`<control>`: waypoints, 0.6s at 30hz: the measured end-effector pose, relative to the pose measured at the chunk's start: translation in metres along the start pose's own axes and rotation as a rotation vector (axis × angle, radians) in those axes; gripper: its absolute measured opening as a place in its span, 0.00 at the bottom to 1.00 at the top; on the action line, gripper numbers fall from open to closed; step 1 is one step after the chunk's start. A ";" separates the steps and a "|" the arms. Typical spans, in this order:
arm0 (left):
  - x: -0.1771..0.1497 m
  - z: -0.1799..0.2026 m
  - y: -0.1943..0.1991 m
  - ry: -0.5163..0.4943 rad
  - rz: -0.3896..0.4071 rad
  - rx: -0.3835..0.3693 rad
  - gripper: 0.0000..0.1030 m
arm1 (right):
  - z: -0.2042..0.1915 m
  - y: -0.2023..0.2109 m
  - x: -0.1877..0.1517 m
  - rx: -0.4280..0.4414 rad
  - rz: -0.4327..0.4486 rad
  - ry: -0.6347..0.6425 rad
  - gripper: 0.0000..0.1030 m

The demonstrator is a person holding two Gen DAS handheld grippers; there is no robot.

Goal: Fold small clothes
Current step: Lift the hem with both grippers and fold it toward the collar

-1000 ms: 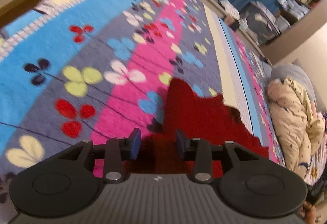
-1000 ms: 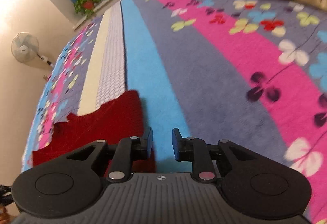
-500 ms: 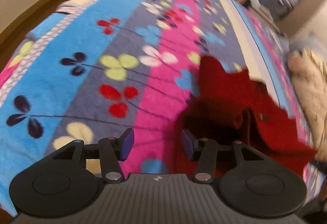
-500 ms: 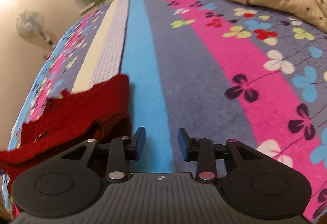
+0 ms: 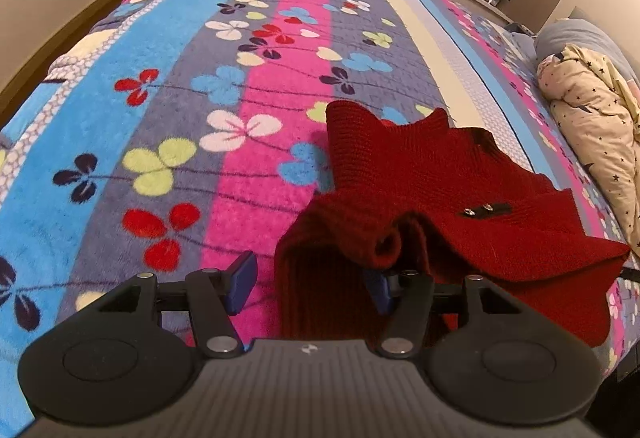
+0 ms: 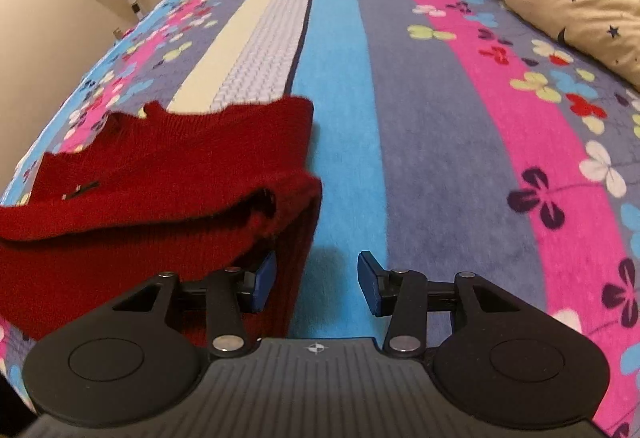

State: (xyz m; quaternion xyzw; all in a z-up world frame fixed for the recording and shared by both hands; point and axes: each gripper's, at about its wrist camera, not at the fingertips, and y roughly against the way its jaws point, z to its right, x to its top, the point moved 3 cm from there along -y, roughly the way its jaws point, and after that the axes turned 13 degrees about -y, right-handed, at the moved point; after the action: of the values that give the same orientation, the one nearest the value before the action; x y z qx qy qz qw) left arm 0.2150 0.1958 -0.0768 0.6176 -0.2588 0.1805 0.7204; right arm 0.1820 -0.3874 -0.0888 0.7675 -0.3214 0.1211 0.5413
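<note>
Red knit sweater (image 5: pixel 432 174) lies on the floral blanket (image 5: pixel 192 86), near edge doubled over in a loose roll. Left gripper (image 5: pixel 310 280) wide, ribbed hem between its fingers, unclamped. Right gripper (image 6: pixel 316 284) wide at the sweater's opposite edge, one finger against the knit. Judged mid-fold; next, both pinch the hem.

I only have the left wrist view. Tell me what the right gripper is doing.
Observer: The right gripper is open and grips nothing.
Operator: Say where the sweater sits against it.
Observer: The red sweater has its ribbed edge just inside the left finger.
Operator: Give me the other finger.
Observer: It is over the blanket, on the bright blue stripe, clear of cloth.
</note>
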 end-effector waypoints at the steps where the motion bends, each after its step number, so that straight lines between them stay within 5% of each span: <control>1: 0.003 0.001 -0.004 -0.005 0.000 -0.001 0.62 | -0.002 0.000 0.003 0.002 0.013 -0.005 0.46; 18: 0.039 -0.011 -0.030 0.089 0.054 0.018 0.62 | -0.017 -0.015 0.033 -0.013 0.143 -0.106 0.46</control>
State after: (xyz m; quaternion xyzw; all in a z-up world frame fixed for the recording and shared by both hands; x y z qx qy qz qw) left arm 0.2650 0.1986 -0.0789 0.6080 -0.2415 0.2295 0.7206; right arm 0.2195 -0.3813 -0.0759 0.7444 -0.4046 0.1166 0.5183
